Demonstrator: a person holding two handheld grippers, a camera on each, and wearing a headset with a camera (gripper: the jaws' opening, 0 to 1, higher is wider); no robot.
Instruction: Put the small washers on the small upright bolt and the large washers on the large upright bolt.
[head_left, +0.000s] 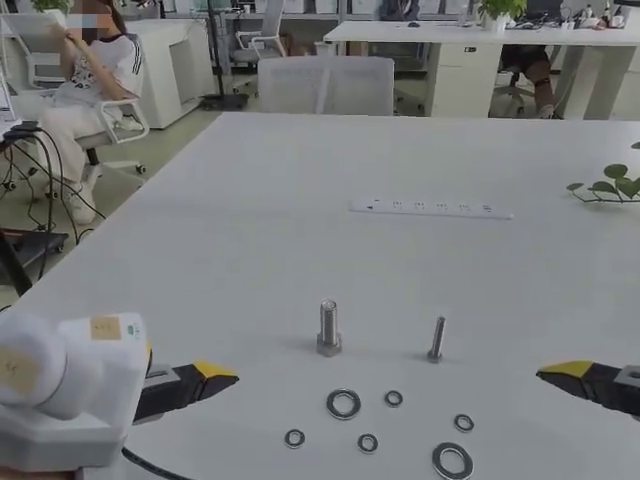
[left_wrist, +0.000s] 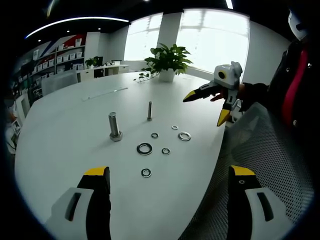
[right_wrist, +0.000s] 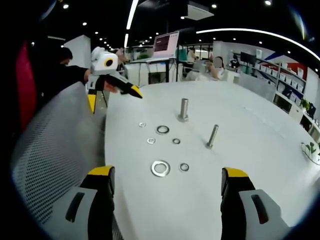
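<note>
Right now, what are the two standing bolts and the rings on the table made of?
The large bolt and small bolt: probably steel, dull silver-grey with faint highlights. The washers: likely the same metal, grey and slightly shiny. The table: smooth matte white, perhaps laminate; hard to tell.

My white table (head_left: 250, 230) carries a large upright bolt (head_left: 329, 329) and a small upright bolt (head_left: 437, 340) side by side. Two large washers (head_left: 343, 404) and four small washers (head_left: 393, 398) lie flat nearer me, with a white power strip (head_left: 430, 208) farther off.

Left gripper (left_wrist: 170, 172) and right gripper (right_wrist: 167, 172) hover well apart — jaws of both spread wide, empty.
</note>
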